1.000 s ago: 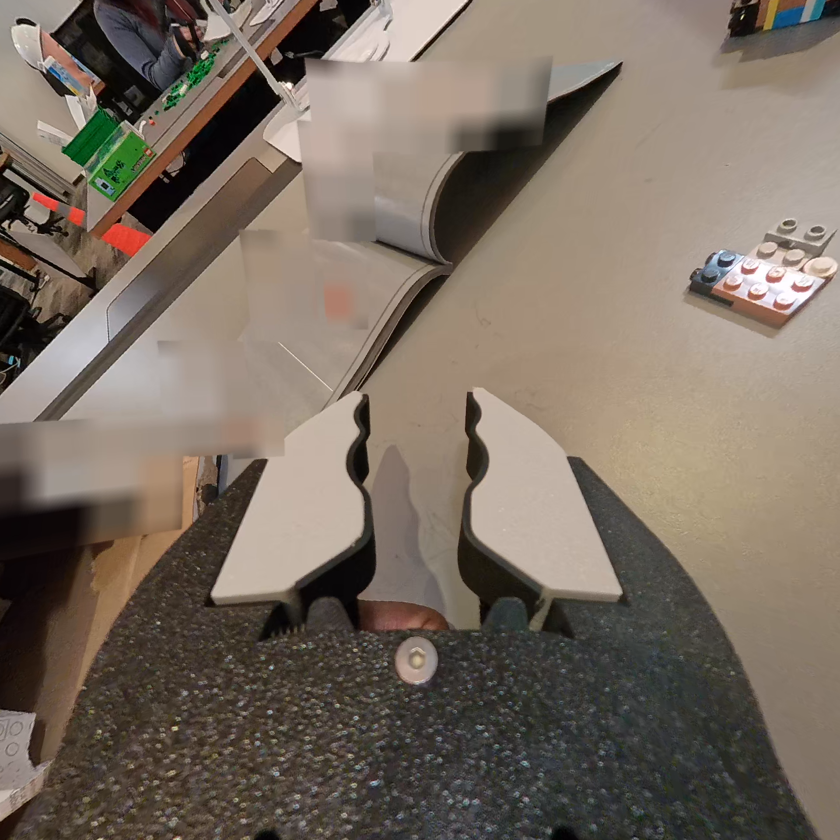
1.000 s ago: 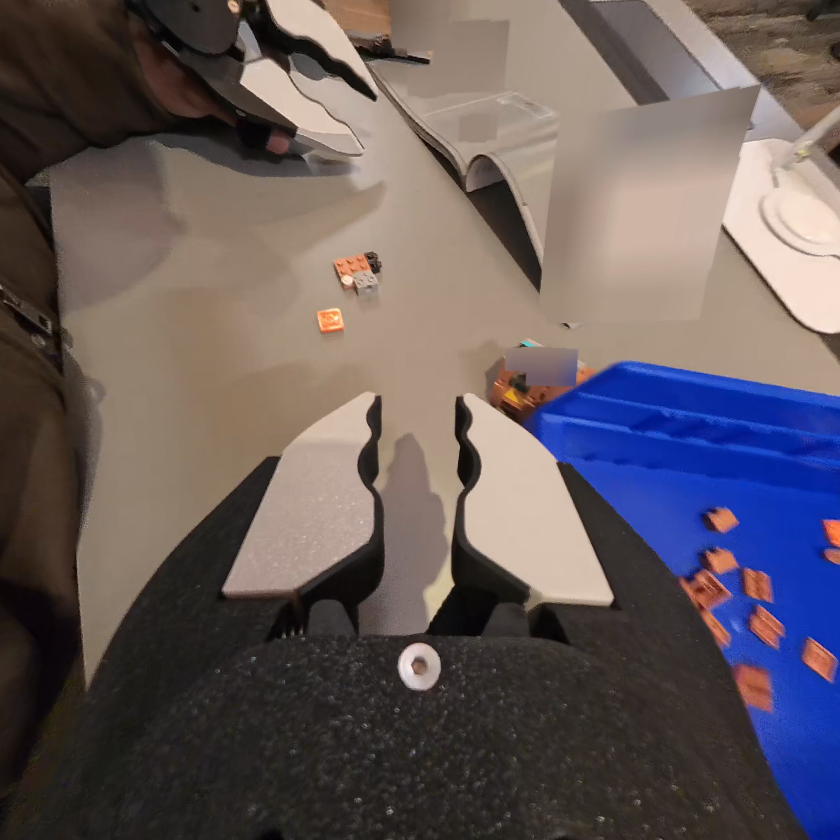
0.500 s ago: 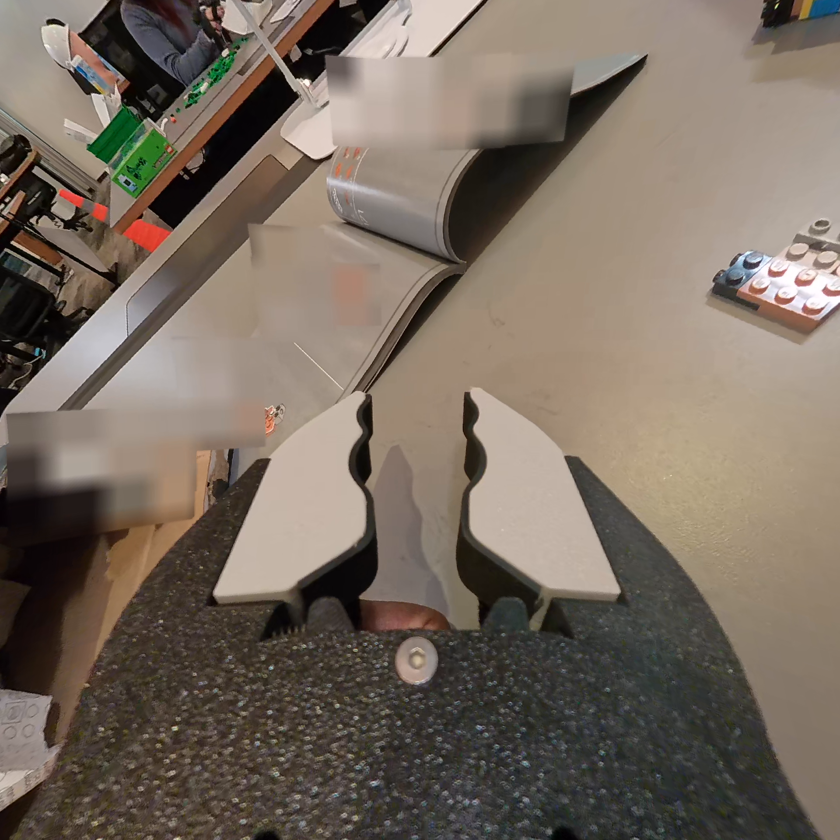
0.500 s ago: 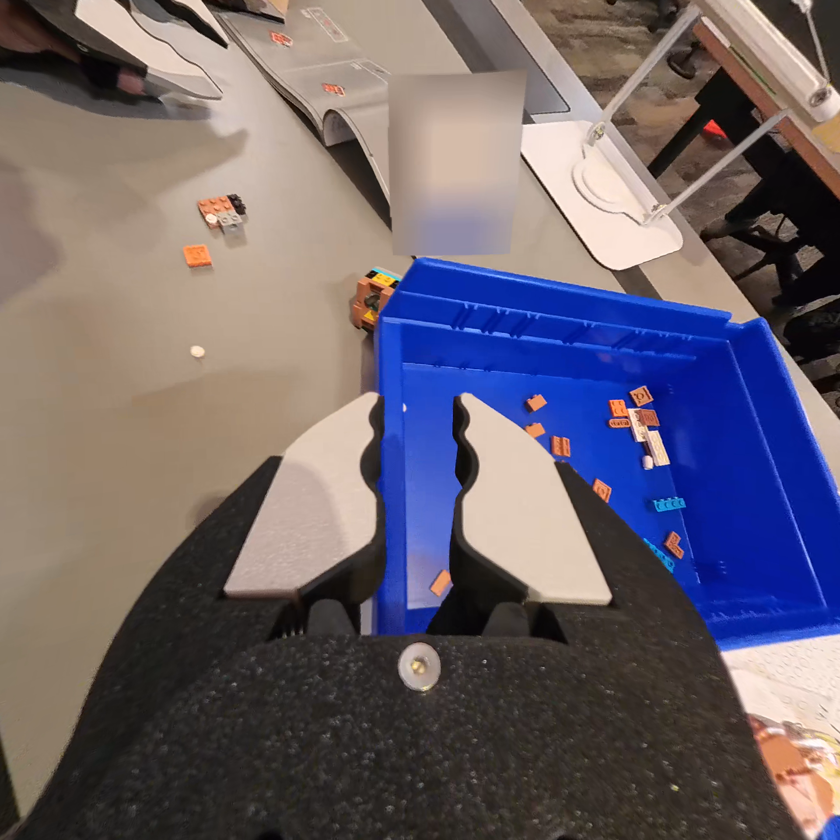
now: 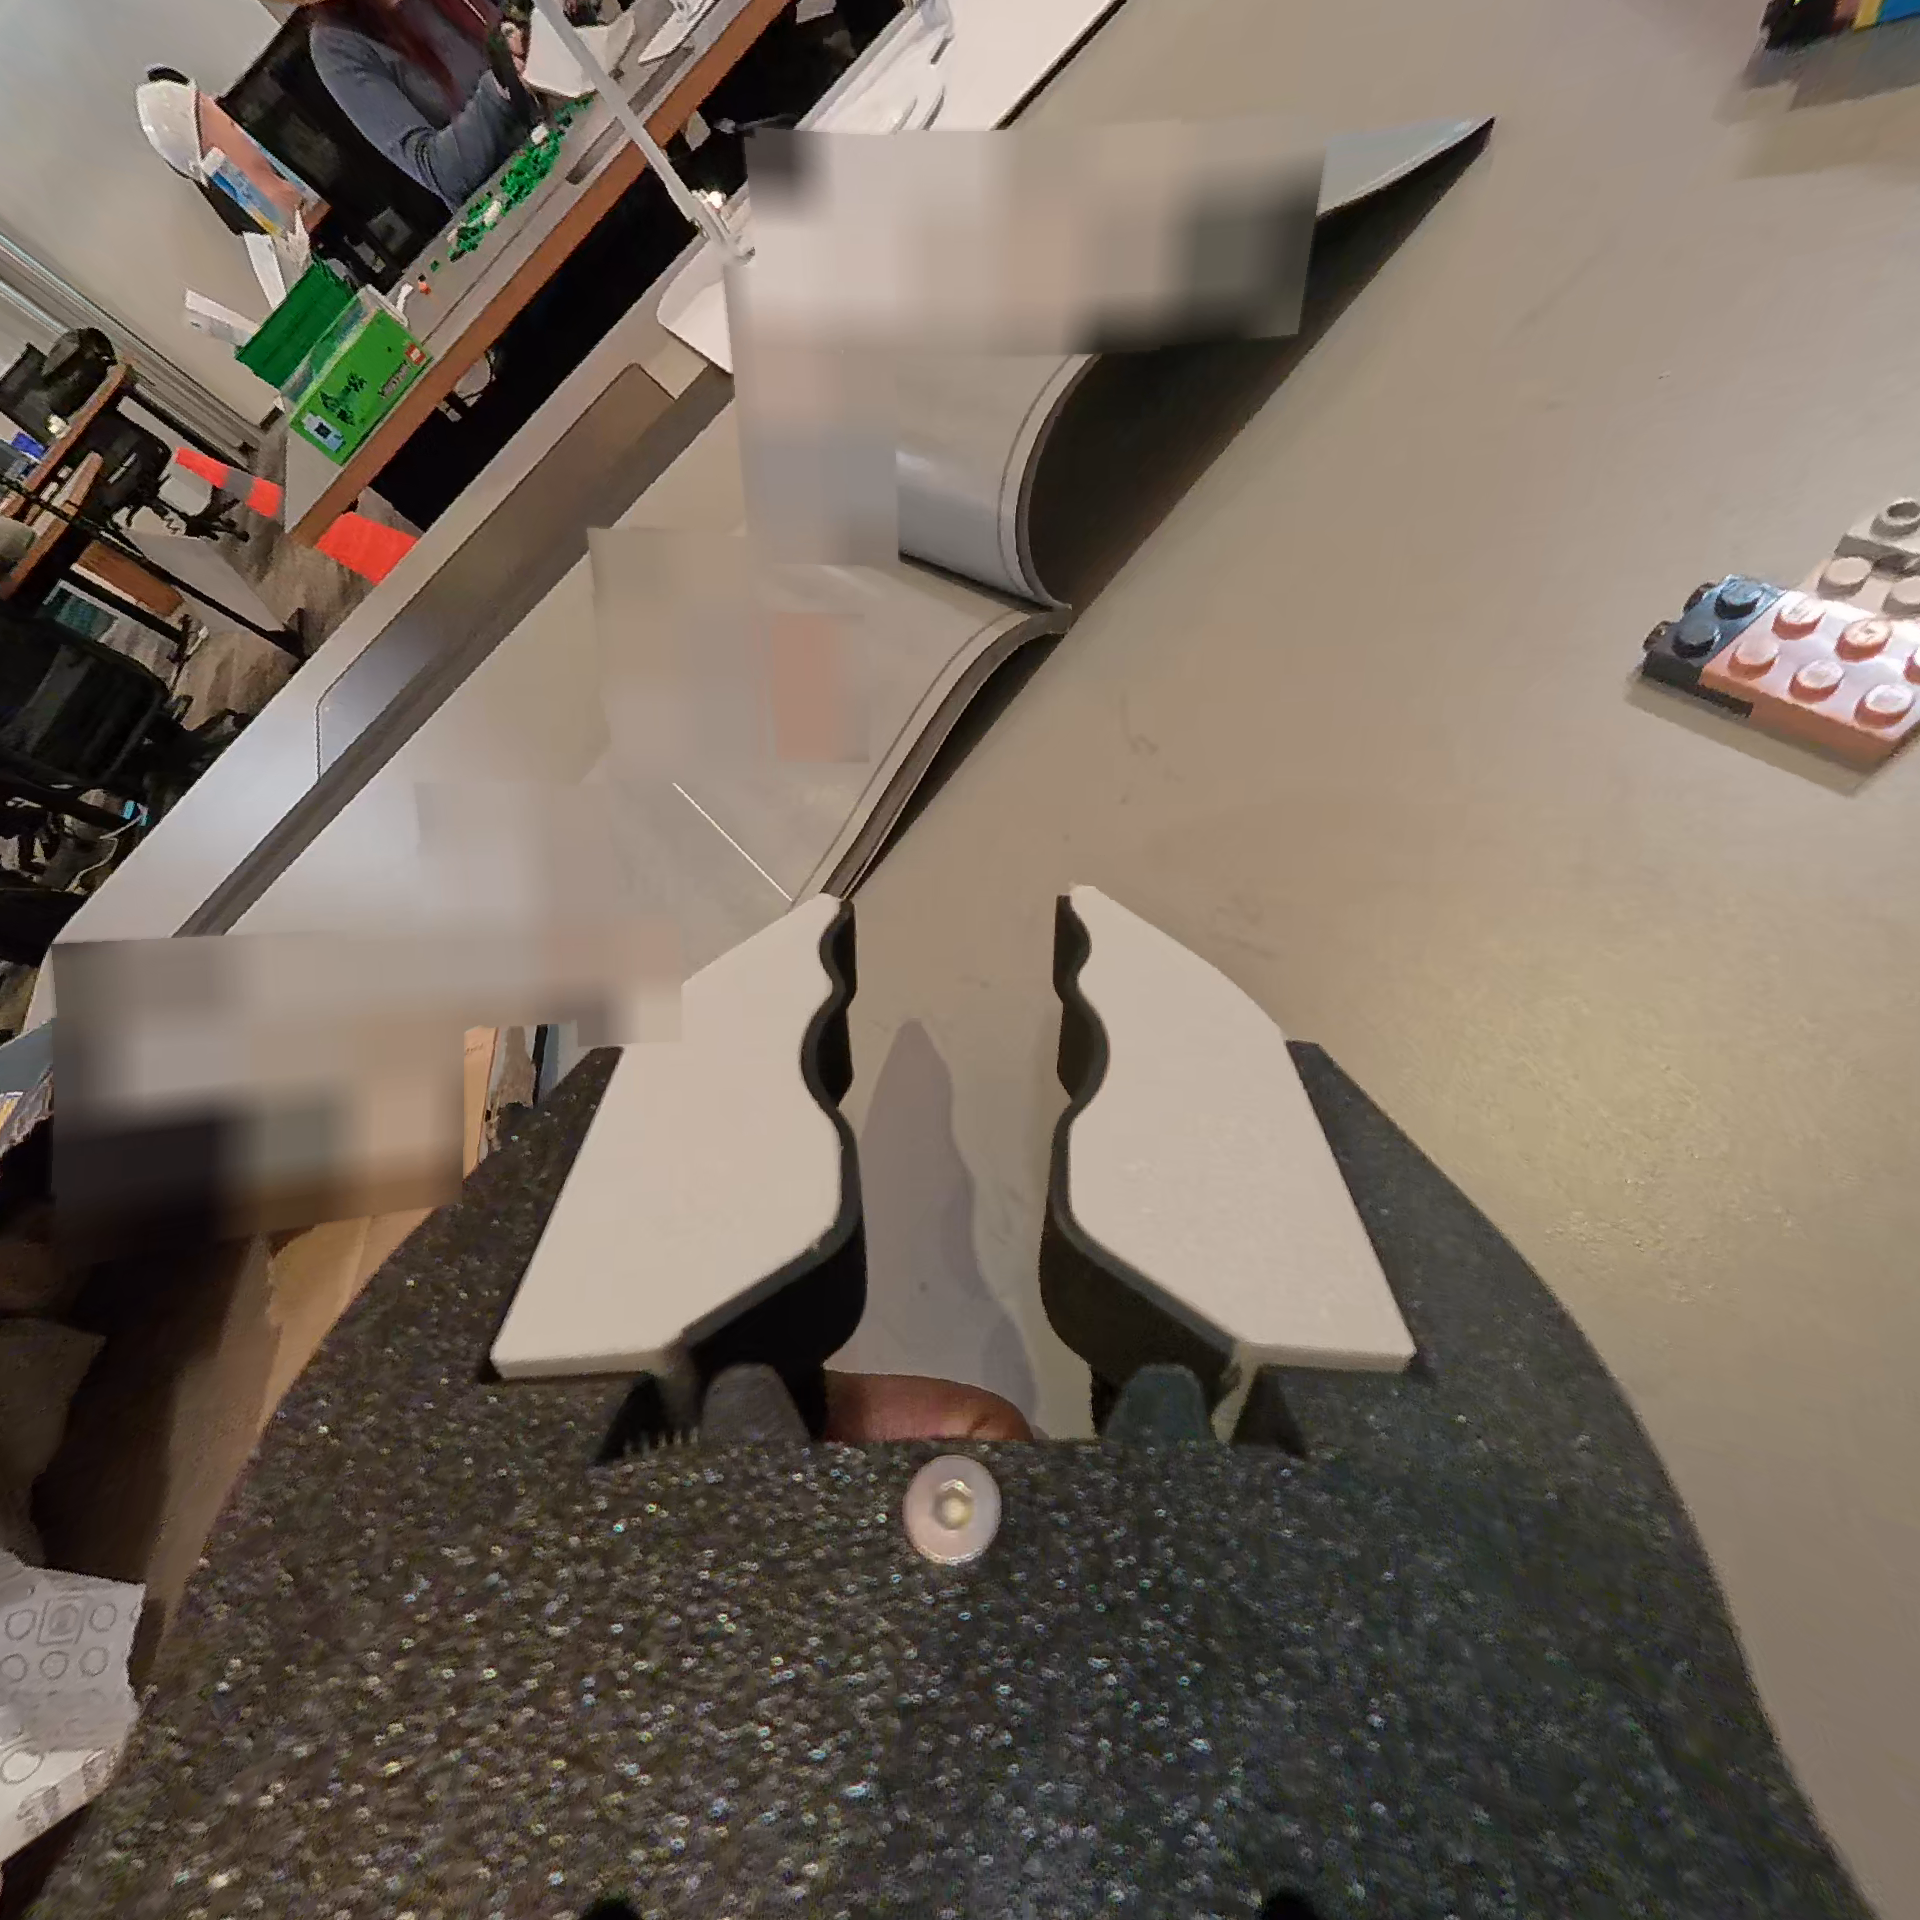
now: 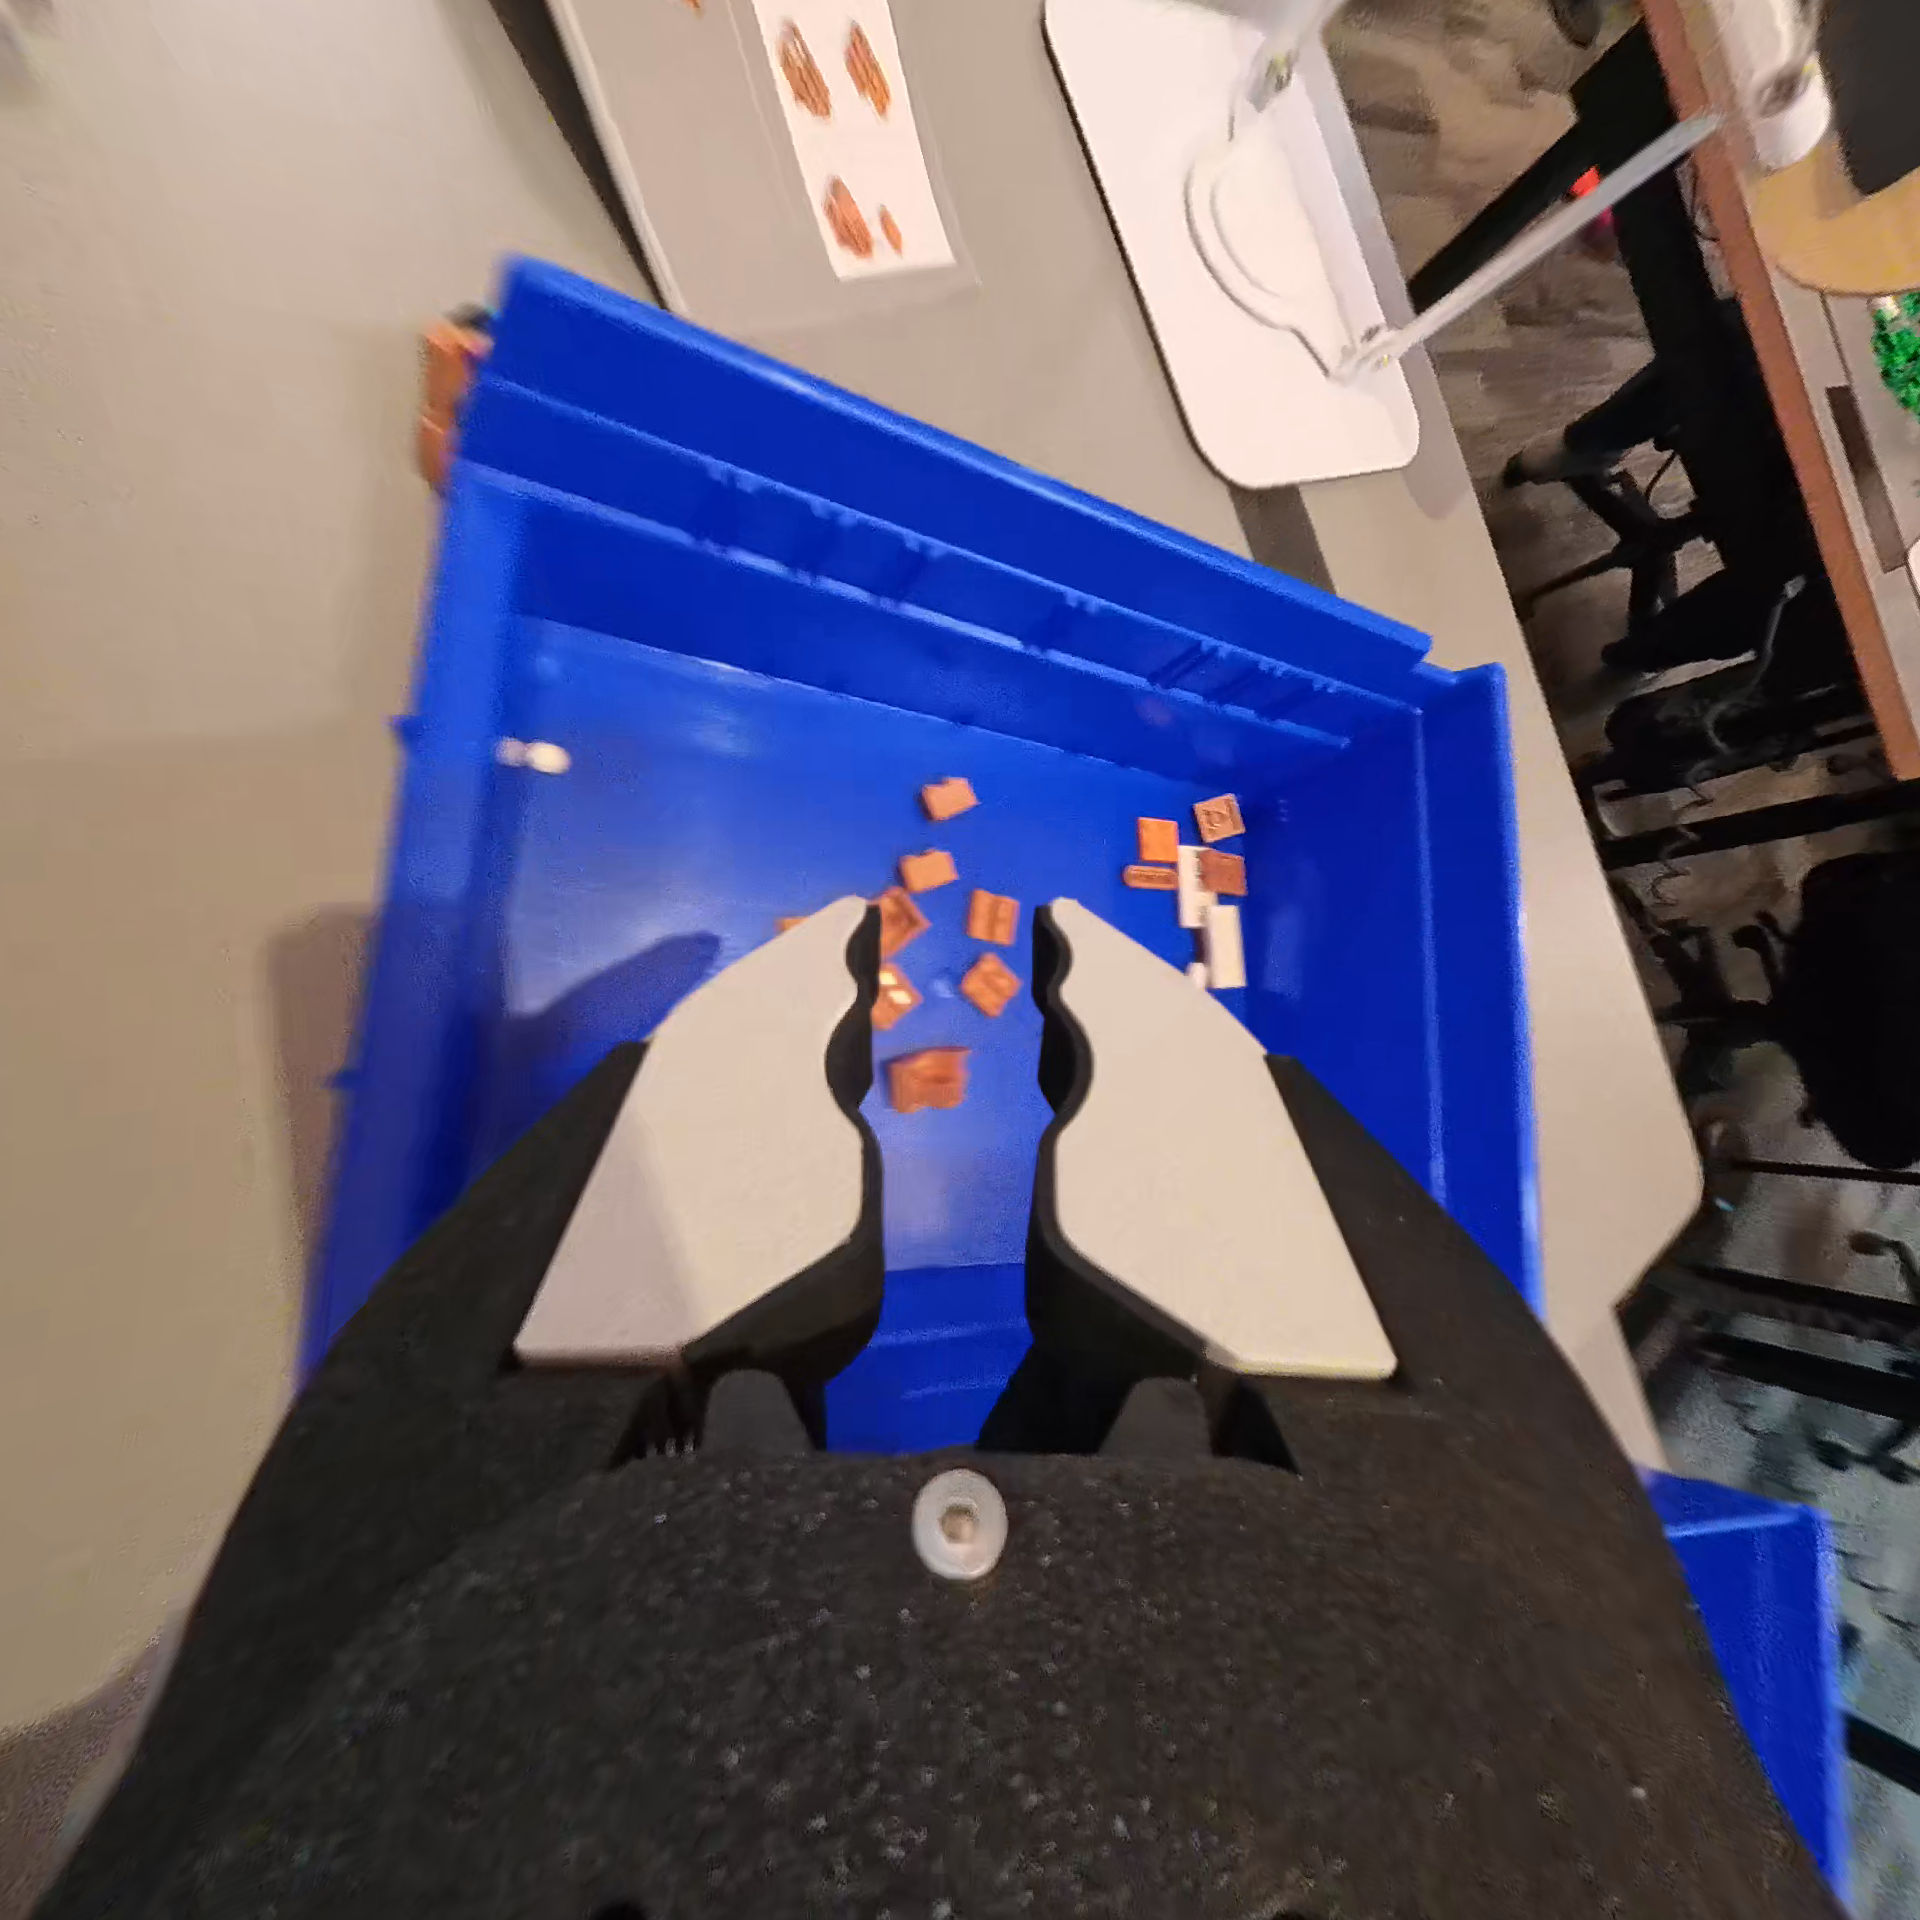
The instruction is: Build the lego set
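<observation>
Your right gripper (image 6: 951, 920) has swung away from the open table and now hangs over the blue bin (image 6: 1475, 935), while your left gripper (image 5: 954, 914) has barely shifted above the grey table (image 5: 1455, 1039). Both sets of jaws stand apart with nothing between them.

Seen from your right wrist, an orange piece (image 6: 928, 1078) lies on the bin floor, showing in the gap between the fingers. Just past the fingertips more small orange tiles (image 6: 992, 982) are scattered, and further right a cluster of orange and white pieces (image 6: 1210, 883) sits near the bin's far corner. Behind the bin's left corner an orange brick model (image 6: 442, 395) rests on the table, partly hidden. Beyond lie a printed sheet (image 6: 852, 135) and a white lamp base (image 6: 1247, 260).

From your left wrist, the bare tabletop lies under the jaws. To the right sits the small partly built plate assembly (image 5: 1808, 665), pink, dark and grey, well apart from the gripper. Ahead lies the open instruction booklet (image 5: 977, 540).
</observation>
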Demonstrator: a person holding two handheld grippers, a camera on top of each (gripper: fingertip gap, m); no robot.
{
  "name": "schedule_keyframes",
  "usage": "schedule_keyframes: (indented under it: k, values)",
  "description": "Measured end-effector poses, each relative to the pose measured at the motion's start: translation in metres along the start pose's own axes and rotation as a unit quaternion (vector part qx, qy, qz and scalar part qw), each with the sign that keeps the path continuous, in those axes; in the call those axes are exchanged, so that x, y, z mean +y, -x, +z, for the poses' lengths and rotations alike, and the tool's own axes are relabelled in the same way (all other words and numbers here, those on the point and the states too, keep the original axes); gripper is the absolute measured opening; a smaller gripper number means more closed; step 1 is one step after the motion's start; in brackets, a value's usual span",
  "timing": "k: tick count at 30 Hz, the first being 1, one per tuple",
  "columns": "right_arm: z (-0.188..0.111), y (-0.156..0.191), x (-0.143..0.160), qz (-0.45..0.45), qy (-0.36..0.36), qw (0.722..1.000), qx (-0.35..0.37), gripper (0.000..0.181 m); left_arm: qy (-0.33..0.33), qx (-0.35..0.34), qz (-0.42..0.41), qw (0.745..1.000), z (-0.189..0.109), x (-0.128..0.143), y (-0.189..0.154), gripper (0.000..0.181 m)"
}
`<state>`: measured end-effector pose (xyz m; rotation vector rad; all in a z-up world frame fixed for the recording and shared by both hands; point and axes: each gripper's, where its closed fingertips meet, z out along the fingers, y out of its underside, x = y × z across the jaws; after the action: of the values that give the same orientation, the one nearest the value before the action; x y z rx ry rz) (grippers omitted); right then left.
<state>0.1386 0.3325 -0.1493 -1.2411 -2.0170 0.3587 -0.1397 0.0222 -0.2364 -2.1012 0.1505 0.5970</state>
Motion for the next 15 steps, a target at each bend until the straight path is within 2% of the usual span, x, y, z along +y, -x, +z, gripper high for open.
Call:
schedule_keyframes:
  k: [4, 9, 15]
  values:
    - [0.054, -0.043, 0.007, -0.021, 0.062, 0.997, -0.039, 0.028, 0.000, -0.005, 0.004, 1.000, 0.000, 0.000, 0.000, 0.036]
    - [0.124, -0.076, 0.033, -0.031, 0.155, 0.984, -0.079, 0.028, -0.003, -0.013, 0.008, 1.000, -0.002, 0.000, 0.001, 0.036]
    - [0.152, -0.088, 0.047, -0.007, 0.178, 0.980, -0.093, 0.029, -0.007, -0.013, 0.013, 1.000, -0.002, -0.001, 0.000, 0.036]
